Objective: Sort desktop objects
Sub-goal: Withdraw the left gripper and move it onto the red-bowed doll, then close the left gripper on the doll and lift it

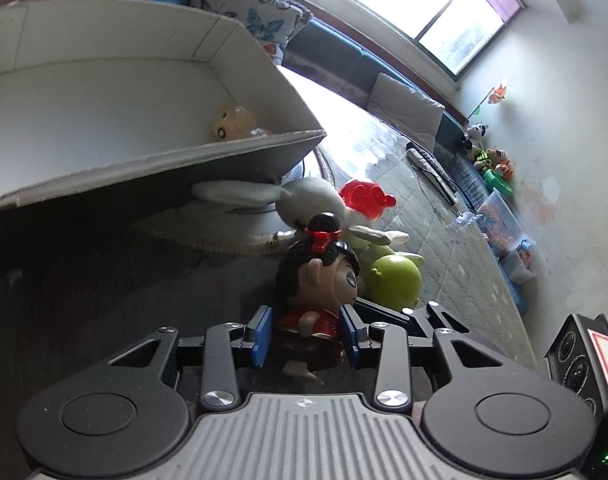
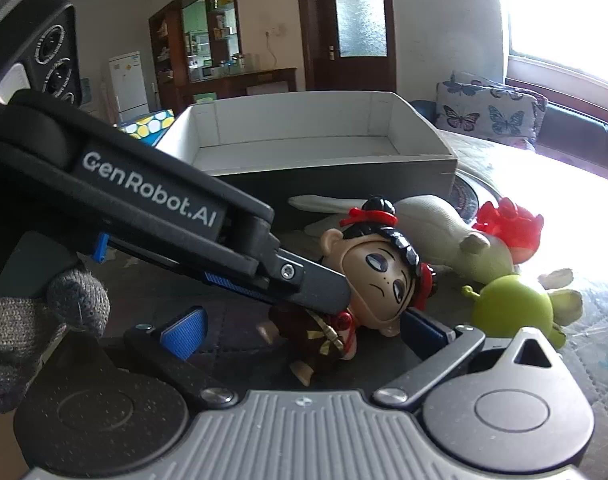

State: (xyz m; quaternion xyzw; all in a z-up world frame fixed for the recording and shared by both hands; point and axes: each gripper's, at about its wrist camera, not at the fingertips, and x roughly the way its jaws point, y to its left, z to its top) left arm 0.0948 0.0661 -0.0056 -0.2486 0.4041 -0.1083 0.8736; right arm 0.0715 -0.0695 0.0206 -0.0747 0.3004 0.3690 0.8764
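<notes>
Squarely between its blue pads, the left gripper pinches the doll figurine at the red torso, head away from the gripper and feet toward its body, long axis along the fingers. Just beyond lie a green alien toy, a white plush and a red toy, beside the white box. Below the figurine the right gripper stands wide apart, grasping nothing.

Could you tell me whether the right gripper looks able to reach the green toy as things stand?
Probably yes: the green toy lies free just beyond the right gripper, whose jaws stand open. The figurine, held by the left gripper, sits between them and might need clearing first.
</notes>
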